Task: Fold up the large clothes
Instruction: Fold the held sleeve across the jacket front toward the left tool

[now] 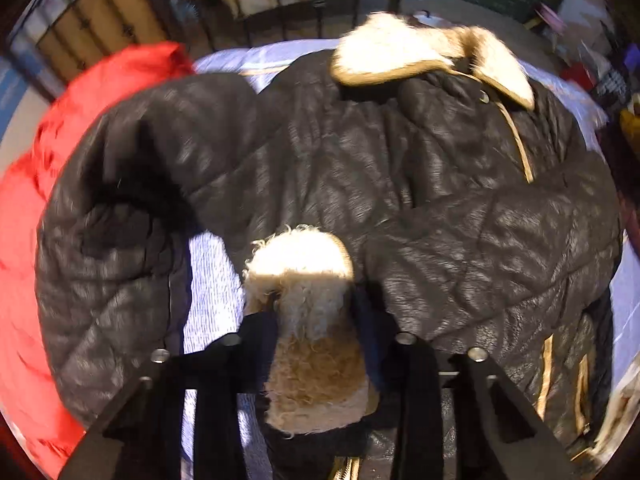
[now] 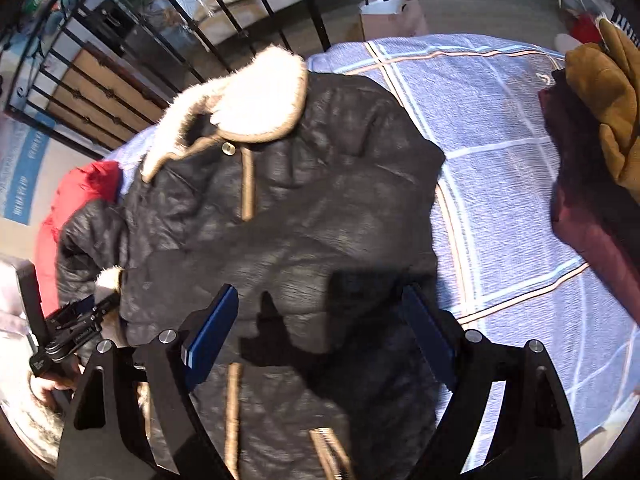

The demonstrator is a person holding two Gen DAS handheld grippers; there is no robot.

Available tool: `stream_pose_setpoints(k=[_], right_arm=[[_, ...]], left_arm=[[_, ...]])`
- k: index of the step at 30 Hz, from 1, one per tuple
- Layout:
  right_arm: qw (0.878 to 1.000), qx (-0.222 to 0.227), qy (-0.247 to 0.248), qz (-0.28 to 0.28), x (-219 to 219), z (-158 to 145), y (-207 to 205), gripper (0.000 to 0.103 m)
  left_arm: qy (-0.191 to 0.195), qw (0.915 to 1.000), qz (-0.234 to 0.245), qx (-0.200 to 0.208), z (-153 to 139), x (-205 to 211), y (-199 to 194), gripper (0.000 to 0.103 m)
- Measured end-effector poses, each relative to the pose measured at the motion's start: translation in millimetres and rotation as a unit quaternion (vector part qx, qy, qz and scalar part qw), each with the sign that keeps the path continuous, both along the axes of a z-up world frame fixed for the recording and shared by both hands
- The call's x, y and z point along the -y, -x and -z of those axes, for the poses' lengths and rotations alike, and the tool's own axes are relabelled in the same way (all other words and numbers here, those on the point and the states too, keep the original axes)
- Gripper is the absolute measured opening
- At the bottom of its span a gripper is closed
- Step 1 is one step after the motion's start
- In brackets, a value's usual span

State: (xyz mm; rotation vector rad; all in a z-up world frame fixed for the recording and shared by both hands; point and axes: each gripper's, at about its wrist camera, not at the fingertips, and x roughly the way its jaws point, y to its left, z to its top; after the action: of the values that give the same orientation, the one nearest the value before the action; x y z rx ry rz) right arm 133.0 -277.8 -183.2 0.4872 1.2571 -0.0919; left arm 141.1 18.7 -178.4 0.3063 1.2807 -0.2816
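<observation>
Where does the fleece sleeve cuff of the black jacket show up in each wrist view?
Left wrist: the fleece cuff sits bottom centre, pinched between the left gripper's fingers.
Right wrist: the same cuff is small at the left edge, at the tip of the left gripper.
Shared landmark: the jacket's fleece collar, top of both views.

hand-held gripper (image 2: 320,320) | black frame | blue pads (image 2: 210,330) | silver screws (image 2: 167,336)
</observation>
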Motion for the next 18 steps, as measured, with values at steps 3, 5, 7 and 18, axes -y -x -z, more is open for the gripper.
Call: stream_pose_setpoints(k=[3, 5, 7, 18], right_arm=[[1.0, 0.004, 0.016, -0.024, -5, 2, -4, 0.084], [0.999, 0.008, 0.033, -0.035, -8, 2, -11, 0.083], [0.998, 0.021, 0.047, -0.041, -9, -2, -19, 0.082], [0.977, -0.04, 0.092, -0.187, -48, 64, -56, 0.081]], left_arm=[[0.01, 0.9988, 0.02, 0.044, -27, 11, -3, 0.02], [0.034, 0.9948, 0.022, 0.094, -62, 14, -10, 0.019], [0.049, 0.9887, 0.035, 0.137, -91, 19, -14, 0.019], [0.003, 0.9989, 0.003, 0.046, -3, 13, -32, 0.028]])
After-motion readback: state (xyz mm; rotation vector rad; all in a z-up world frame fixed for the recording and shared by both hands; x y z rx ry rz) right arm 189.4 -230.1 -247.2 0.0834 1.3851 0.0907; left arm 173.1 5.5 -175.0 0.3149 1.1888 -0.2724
